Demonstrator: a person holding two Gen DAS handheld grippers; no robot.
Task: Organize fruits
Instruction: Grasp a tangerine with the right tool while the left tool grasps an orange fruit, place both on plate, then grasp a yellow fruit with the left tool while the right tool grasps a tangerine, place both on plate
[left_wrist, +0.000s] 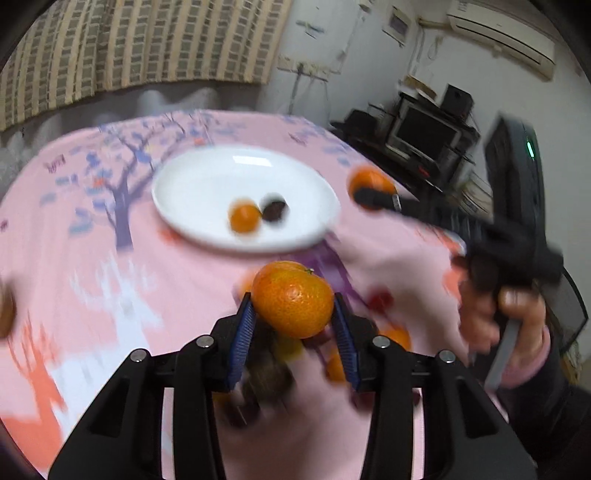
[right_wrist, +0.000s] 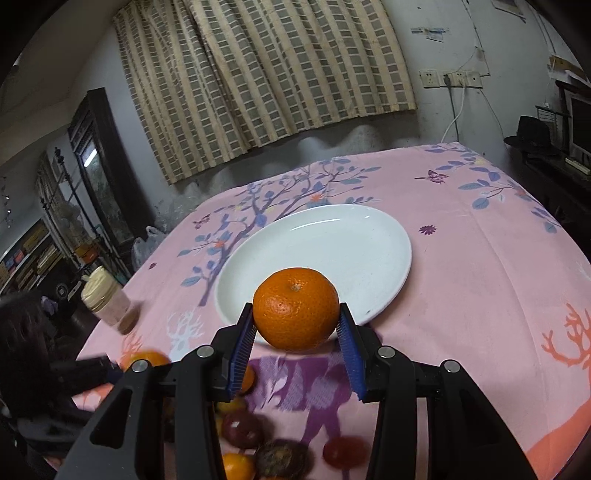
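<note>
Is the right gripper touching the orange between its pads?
Touching. The right wrist view shows both blue pads pressed against the sides of the orange, which the right gripper holds above the plate's near rim.

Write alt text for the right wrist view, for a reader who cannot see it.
The right tongs grip an orange just in front of a white plate on a pink flowered tablecloth. Below the tongs, more oranges and dark fruits lie on the cloth. A jar shows at the left edge, and a checked curtain hangs behind.
</note>
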